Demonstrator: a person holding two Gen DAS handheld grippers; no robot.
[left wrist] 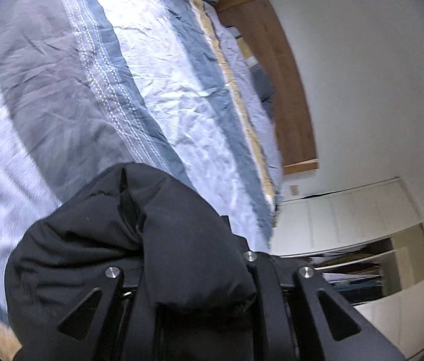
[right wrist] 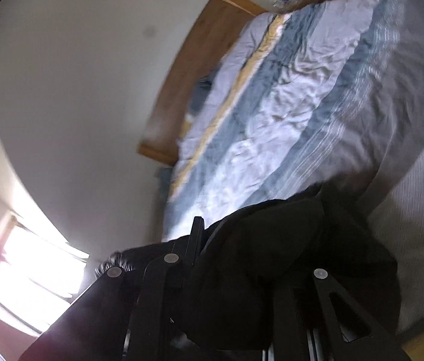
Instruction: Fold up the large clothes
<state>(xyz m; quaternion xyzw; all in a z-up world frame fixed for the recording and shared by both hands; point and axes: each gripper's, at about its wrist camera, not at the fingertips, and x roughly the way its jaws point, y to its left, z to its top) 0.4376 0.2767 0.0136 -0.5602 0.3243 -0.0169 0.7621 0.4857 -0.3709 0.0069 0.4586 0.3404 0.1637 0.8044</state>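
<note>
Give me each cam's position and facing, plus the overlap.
Left wrist: sits on the left tongs, looks along them over the bed toward headboard and wardrobe; tongs shut on a black coat.
Right wrist: sits on the right tongs, faces bed, headboard, window; same coat clamped.
Shared: bed, headboard, coat.

1. The left gripper [left wrist: 200, 273] tilts down and rolls sideways, its jaws clamped on black padded fabric [left wrist: 139, 240].
2. The right gripper [right wrist: 242, 273] tilts likewise, its jaws pinching the same dark garment.
</note>
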